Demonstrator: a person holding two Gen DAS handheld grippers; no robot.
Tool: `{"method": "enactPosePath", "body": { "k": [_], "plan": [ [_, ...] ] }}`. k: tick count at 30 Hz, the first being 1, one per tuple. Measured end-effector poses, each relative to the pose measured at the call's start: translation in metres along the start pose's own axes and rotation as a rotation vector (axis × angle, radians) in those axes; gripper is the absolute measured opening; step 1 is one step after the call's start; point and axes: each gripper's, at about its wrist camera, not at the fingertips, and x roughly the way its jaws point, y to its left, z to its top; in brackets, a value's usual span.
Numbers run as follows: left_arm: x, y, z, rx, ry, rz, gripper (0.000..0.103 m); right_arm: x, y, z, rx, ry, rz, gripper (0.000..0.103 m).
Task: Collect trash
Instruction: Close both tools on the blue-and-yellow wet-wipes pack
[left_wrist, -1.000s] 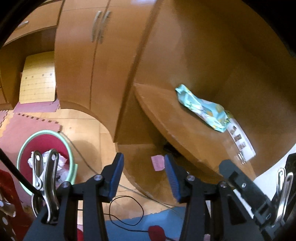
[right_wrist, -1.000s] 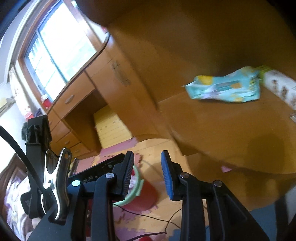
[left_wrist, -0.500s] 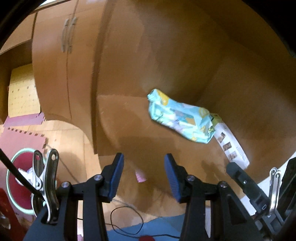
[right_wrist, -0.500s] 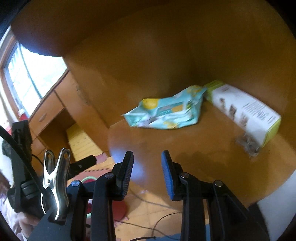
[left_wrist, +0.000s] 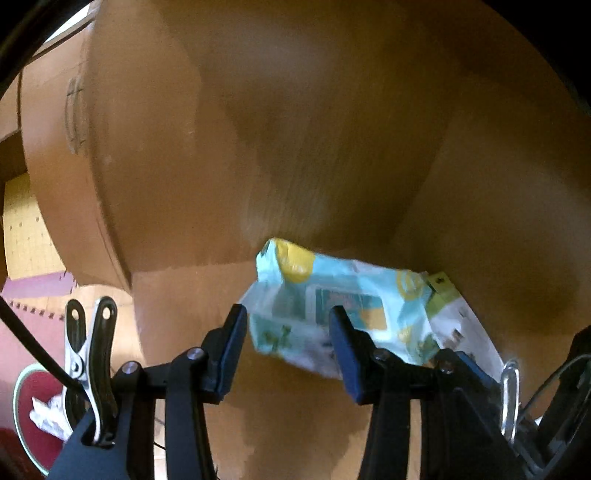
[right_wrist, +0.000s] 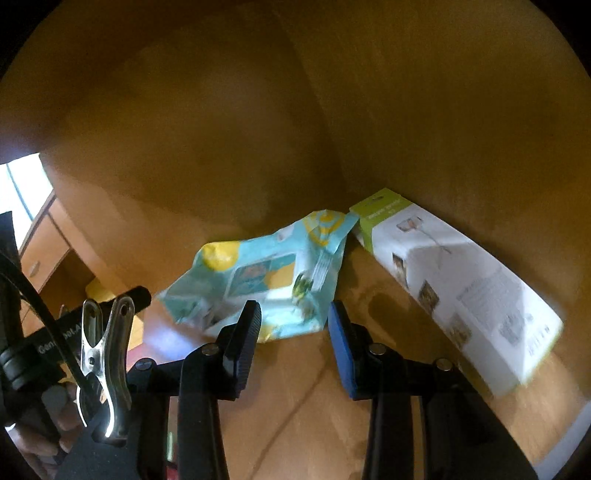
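**Reaching for the wrapper**

On the wooden shelf (right_wrist: 332, 406), a white box (right_wrist: 461, 288) lies at two o'clock. The crumpled wrapper (left_wrist: 332, 306) lies ahead at twelve, probably light and limp; I'd pinch its near edge. My left gripper (left_wrist: 288, 347) and right gripper (right_wrist: 293, 343) gape wide, empty.

wrapper (right_wrist: 266, 280) on shelf (right_wrist: 314, 406) | box (right_wrist: 461, 288) right, touching

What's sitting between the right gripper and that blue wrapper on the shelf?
Nothing: in the right wrist view, only bare wooden shelf separates the open right gripper from the blue wrapper.
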Motion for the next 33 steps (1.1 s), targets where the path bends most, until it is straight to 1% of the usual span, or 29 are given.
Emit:
{"method": "enactPosePath", "body": {
  "k": [3, 5, 7, 10, 13, 18, 20, 22, 23, 24, 28, 33],
  "plan": [
    [0.017, -0.004, 0.006, 0.018, -0.007, 0.020, 0.049, 0.018, -0.001, 0.005, 0.002, 0.014, -0.018, 0.039],
    [0.025, -0.004, 0.007, 0.024, -0.017, 0.034, 0.053, 0.026, 0.000, 0.005, -0.008, 0.027, -0.031, 0.041],
    [0.038, -0.002, 0.008, 0.025, -0.007, 0.038, 0.054, 0.037, 0.001, 0.004, -0.007, 0.043, -0.050, 0.042],
    [0.055, 0.005, 0.009, -0.011, 0.023, 0.032, 0.055, 0.048, 0.004, 0.006, -0.009, 0.069, -0.047, 0.042],
    [0.067, 0.009, 0.008, -0.040, 0.046, 0.026, 0.055, 0.054, 0.011, 0.006, -0.063, 0.080, -0.077, 0.042],
    [0.075, 0.007, -0.001, -0.040, 0.078, 0.032, 0.058, 0.053, 0.005, 0.005, -0.049, 0.082, -0.042, 0.042],
    [0.077, 0.009, -0.006, -0.041, 0.110, 0.046, 0.058, 0.050, 0.003, 0.001, -0.054, 0.084, -0.034, 0.040],
    [0.081, 0.013, -0.012, -0.056, 0.145, 0.047, 0.058, 0.049, 0.001, -0.001, -0.063, 0.090, -0.032, 0.034],
    [0.078, 0.016, -0.015, -0.073, 0.132, 0.040, 0.058, 0.048, 0.000, -0.002, -0.065, 0.089, -0.035, 0.030],
    [0.076, 0.018, -0.016, -0.082, 0.141, 0.038, 0.057, 0.046, 0.000, -0.003, -0.069, 0.090, -0.040, 0.024],
    [0.061, 0.025, -0.027, -0.087, 0.155, 0.002, 0.052, 0.040, -0.005, -0.010, -0.069, 0.119, -0.010, 0.023],
    [0.037, 0.031, -0.044, -0.061, 0.157, 0.001, 0.052, 0.025, -0.010, -0.019, -0.055, 0.160, 0.036, 0.023]
  ]
}}
